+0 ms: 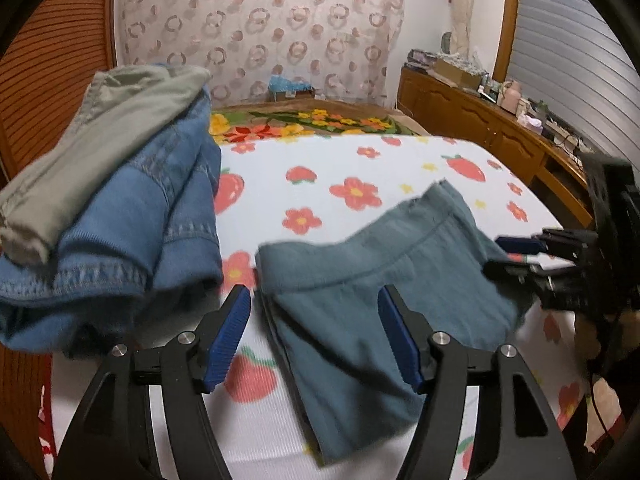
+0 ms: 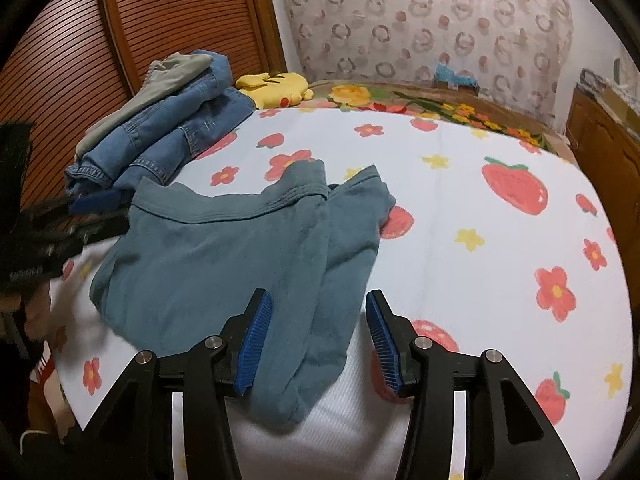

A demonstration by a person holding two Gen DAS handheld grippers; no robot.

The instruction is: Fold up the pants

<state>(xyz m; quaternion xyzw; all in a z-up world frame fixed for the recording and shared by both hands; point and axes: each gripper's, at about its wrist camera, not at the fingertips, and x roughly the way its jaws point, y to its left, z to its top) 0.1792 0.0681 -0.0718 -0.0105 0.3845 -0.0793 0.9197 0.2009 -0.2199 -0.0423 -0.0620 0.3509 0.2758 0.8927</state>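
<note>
A pair of teal pants [image 1: 360,304] lies folded on the strawberry-print bed sheet [image 1: 340,168]; it also shows in the right wrist view [image 2: 224,264]. My left gripper [image 1: 314,336] is open, with its blue pads on either side of the near left part of the pants, just above them. My right gripper [image 2: 318,340] is open over the near right edge of the pants. It shows from the side in the left wrist view [image 1: 508,256], and the left gripper shows in the right wrist view [image 2: 92,208].
A stack of folded blue jeans [image 1: 132,220] with grey-green pants [image 1: 100,140] on top sits at the left of the bed. A yellow plush [image 2: 272,84] lies beyond it. A wooden dresser [image 1: 480,124] runs along the right, a slatted wooden door [image 2: 120,28] stands at the left.
</note>
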